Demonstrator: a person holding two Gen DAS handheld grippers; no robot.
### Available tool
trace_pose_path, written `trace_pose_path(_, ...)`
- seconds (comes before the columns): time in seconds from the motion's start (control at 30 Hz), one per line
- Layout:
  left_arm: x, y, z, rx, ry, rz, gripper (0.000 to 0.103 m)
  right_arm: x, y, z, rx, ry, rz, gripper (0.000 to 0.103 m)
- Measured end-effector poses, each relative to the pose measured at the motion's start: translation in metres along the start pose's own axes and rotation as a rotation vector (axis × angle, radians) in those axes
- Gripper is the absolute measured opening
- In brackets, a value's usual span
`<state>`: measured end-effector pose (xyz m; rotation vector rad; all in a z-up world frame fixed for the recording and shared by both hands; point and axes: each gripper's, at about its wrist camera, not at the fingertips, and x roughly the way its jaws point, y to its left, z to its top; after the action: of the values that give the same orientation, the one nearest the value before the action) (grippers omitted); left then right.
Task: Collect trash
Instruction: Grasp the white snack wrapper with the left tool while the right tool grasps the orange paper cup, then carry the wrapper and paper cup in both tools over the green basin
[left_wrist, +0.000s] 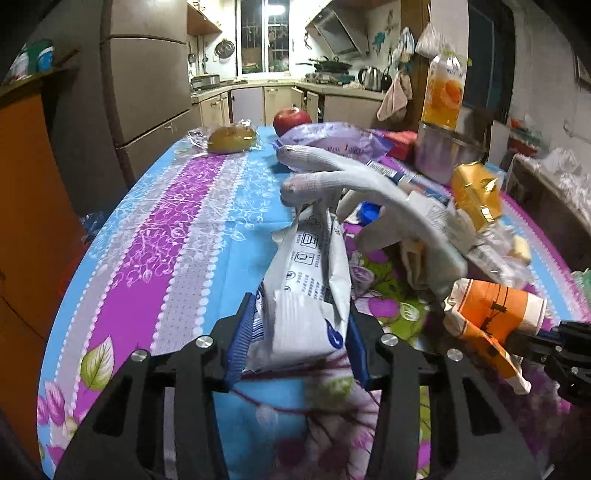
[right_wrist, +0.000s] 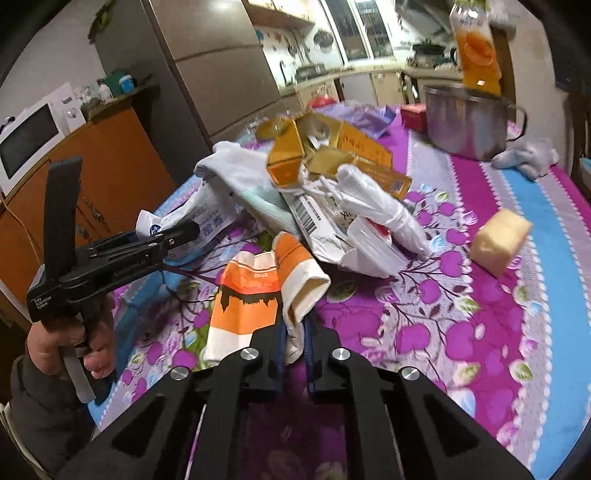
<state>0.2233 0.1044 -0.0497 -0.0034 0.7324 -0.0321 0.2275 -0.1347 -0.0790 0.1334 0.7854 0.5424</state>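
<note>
My left gripper (left_wrist: 295, 332) is shut on a white printed wrapper (left_wrist: 310, 295), held over the flowered tablecloth (left_wrist: 166, 229); it also shows in the right wrist view (right_wrist: 177, 236) with the wrapper (right_wrist: 199, 218). My right gripper (right_wrist: 293, 339) is shut on a crushed orange-and-white paper cup (right_wrist: 255, 295), also seen at the right of the left wrist view (left_wrist: 495, 310). A trash pile lies ahead: a white glove (left_wrist: 369, 184), a gold carton (right_wrist: 325, 147), a barcode packet (right_wrist: 317, 221) and a white plastic bag (right_wrist: 373, 203).
A steel pot (right_wrist: 465, 122) with an orange juice bottle (right_wrist: 476, 51) stands at the back right. A yellow sponge block (right_wrist: 498, 240), a red apple (left_wrist: 291, 118), a wrapped bun (left_wrist: 231, 138) and a purple bag (left_wrist: 332, 142) lie on the table.
</note>
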Motion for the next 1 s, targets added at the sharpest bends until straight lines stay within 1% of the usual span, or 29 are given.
trace_pose_path(0.17, -0.033, -0.009, -0.011, -0.007, -0.054, 0.027, 0.043, -0.036, 0.009, -0.014, -0.053, -0.092, -0.062, 0.006)
trace_pose_path(0.3, -0.065, -0.018, -0.016, -0.012, -0.125, 0.055, 0.043, -0.070, 0.021, -0.020, -0.122, -0.180, -0.128, 0.006)
trace_pose_path(0.47, -0.099, -0.022, -0.013, -0.031, -0.211, 0.077, 0.043, -0.100, 0.032, -0.021, -0.169, -0.244, -0.175, 0.006)
trace_pose_path(0.5, -0.105, -0.022, -0.012, -0.035, -0.233, 0.100, 0.043, -0.104, 0.034, -0.021, -0.179, -0.253, -0.184, 0.006)
trace_pose_path(0.6, -0.109, -0.024, -0.009, 0.001, -0.275, 0.241, 0.043, -0.112, 0.037, -0.024, -0.190, -0.265, -0.194, 0.006)
trace_pose_path(0.67, -0.111, -0.022, -0.006, -0.022, -0.276, 0.223, 0.042, -0.117, 0.039, -0.024, -0.194, -0.274, -0.201, 0.006)
trace_pose_path(0.7, -0.114, -0.022, -0.005, -0.023, -0.298, 0.231, 0.042, -0.119, 0.039, -0.024, -0.197, -0.279, -0.205, 0.006)
trace_pose_path(0.73, -0.117, -0.025, -0.003, -0.007, -0.322, 0.245, 0.042, -0.121, 0.039, -0.024, -0.198, -0.281, -0.208, 0.006)
trace_pose_path(0.77, -0.112, -0.032, 0.000, 0.050, -0.325, 0.275, 0.042, -0.122, 0.039, -0.024, -0.195, -0.283, -0.209, 0.006)
trace_pose_path(0.8, -0.110, -0.033, 0.001, 0.061, -0.314, 0.269, 0.041, -0.122, 0.040, -0.024, -0.195, -0.285, -0.211, 0.006)
trace_pose_path(0.83, -0.111, -0.032, 0.004, 0.045, -0.312, 0.223, 0.041, -0.123, 0.040, -0.024, -0.196, -0.290, -0.213, 0.006)
trace_pose_path(0.87, -0.114, -0.032, 0.006, 0.041, -0.322, 0.211, 0.041, -0.126, 0.041, -0.024, -0.198, -0.299, -0.217, 0.006)
trace_pose_path(0.9, -0.118, -0.034, 0.005, 0.050, -0.344, 0.215, 0.041, -0.128, 0.041, -0.024, -0.199, -0.305, -0.220, 0.006)
trace_pose_path(1.0, -0.117, -0.034, 0.006, 0.033, -0.332, 0.183, 0.041, -0.134, 0.040, -0.021, -0.197, -0.322, -0.230, 0.006)
